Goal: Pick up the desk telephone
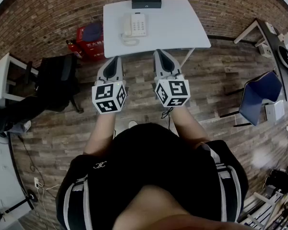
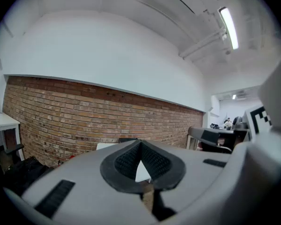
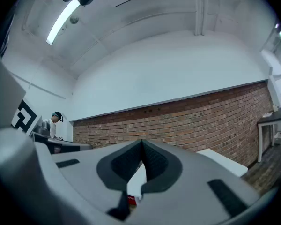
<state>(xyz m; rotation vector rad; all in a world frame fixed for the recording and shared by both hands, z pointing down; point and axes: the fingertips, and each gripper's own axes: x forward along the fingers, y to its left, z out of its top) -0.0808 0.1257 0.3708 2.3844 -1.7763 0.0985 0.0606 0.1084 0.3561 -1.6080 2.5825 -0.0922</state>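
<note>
Seen from the head view, we stand on a wood-plank floor a little way short of a white tabletop (image 1: 177, 28) at the upper centre of the frame. The desk telephone (image 1: 135, 25), white with a keypad, sits on the left part of that tabletop. Its handset lies along its left side, with a coiled cord (image 1: 130, 41) looped just below it. A black box (image 1: 146, 1) rests at the far edge, behind the phone.

We hold the left gripper (image 1: 114, 61) and the right gripper (image 1: 161, 55) side by side in the middle of the frame. Both point toward the tabletop and are well apart from the phone. In each gripper view the ribbed fingers (image 2: 126, 161) are pressed together, with nothing between them.

Nothing has been grasped, so the pickup seems not yet begun. We judge the main risk to be arriving with the fingers closed, because they would then nudge the phone across the smooth surface instead of straddling it. Gripping only the handset could lift it off the base and leave the base dangling by the cord. A one-sided grip on the wide base might also let it tip and slip.
</note>
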